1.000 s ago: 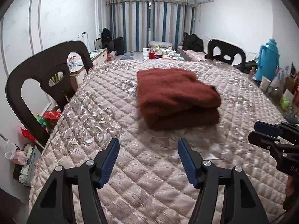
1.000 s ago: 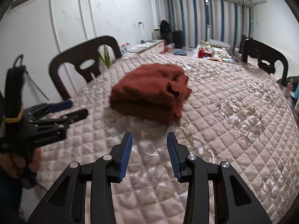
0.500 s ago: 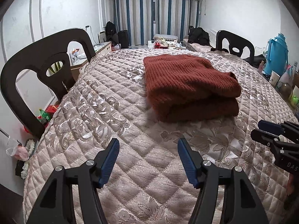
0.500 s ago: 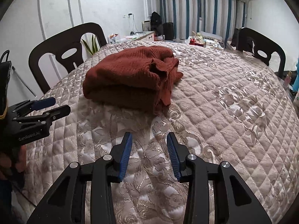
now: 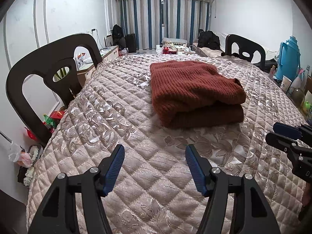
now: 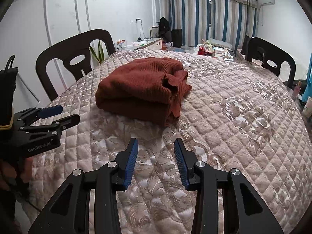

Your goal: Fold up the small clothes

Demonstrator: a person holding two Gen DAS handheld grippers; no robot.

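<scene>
A rust-brown knitted sweater (image 5: 195, 91) lies folded into a thick bundle on the quilted bench cover (image 5: 120, 128), closer to the dark chair (image 5: 48, 74) at the bench's edge than to the blue thermos (image 5: 288, 58) on the far side. The left tool (image 5: 155, 163) hangs above the cover short of the sweater, its blue-padded jaws wide apart and holding nothing. The right tool (image 6: 156, 156) hangs likewise, short of the sweater's open end, its jaws parted a little less widely and also empty. Neither touches the knit.

The fold looks close to done, yet the end of the sweater nearest the right tool is untidy: a ribbed edge (image 6: 173, 85), possibly a cuff or hem though the view does not settle which, sticks up and spills past the stacked layers.

From here the main risk is undoing the stack. A pinch that takes only the top layer would peel it back and open the bundle, since the knit is soft and heavy. A tool pushing in low could drag the slick quilted cover along with the sweater and skew the fold. Tucking the loose edge from one side alone might slide the whole bundle toward the chair.
</scene>
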